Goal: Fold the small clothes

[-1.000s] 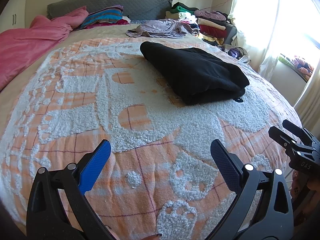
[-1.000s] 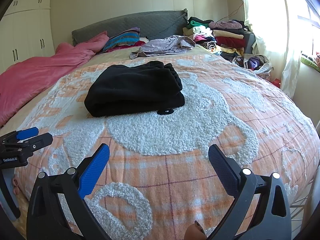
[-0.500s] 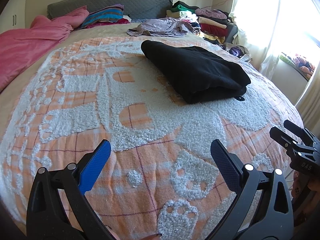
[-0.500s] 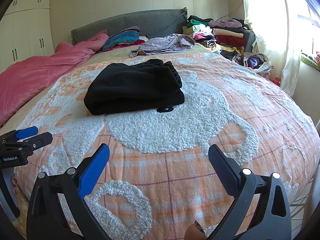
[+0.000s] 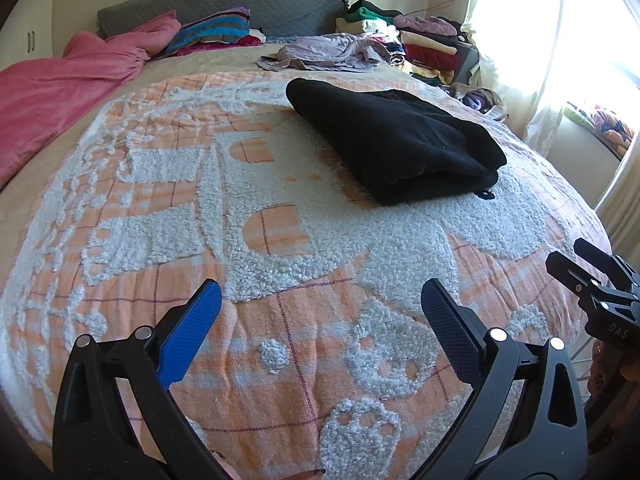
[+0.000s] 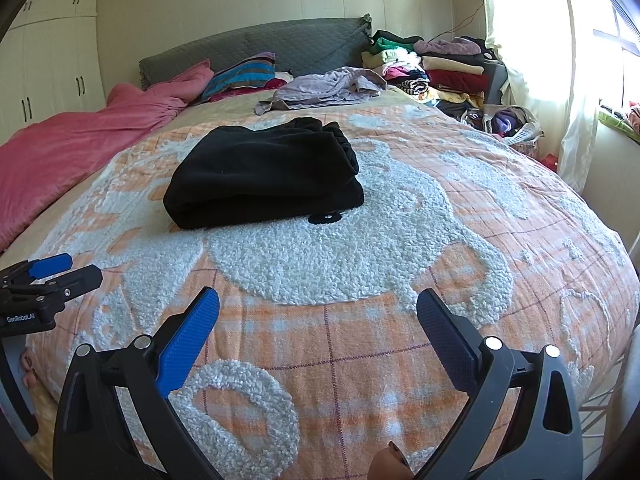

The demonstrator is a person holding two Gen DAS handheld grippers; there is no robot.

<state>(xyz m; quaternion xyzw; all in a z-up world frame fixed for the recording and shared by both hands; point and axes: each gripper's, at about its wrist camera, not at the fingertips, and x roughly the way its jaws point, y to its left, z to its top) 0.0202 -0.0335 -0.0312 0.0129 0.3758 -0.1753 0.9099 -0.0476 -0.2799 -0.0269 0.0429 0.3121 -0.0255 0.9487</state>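
Observation:
A folded black garment lies on the orange-and-white bedspread, in the middle of the bed. My left gripper is open with nothing between its fingers, held over the bed's near edge, well short of the garment. The right gripper is also open and empty, to the right of the left one. Each gripper shows in the other's view: the right gripper at the right edge, the left gripper at the left edge.
A crumpled lilac garment lies near the grey headboard. A pink duvet covers the bed's left side. Stacked clothes and a bag stand at the far right by the curtain.
Both grippers have drifted slightly toward the bed, so the black garment sits a little lower in view. Both stay open.

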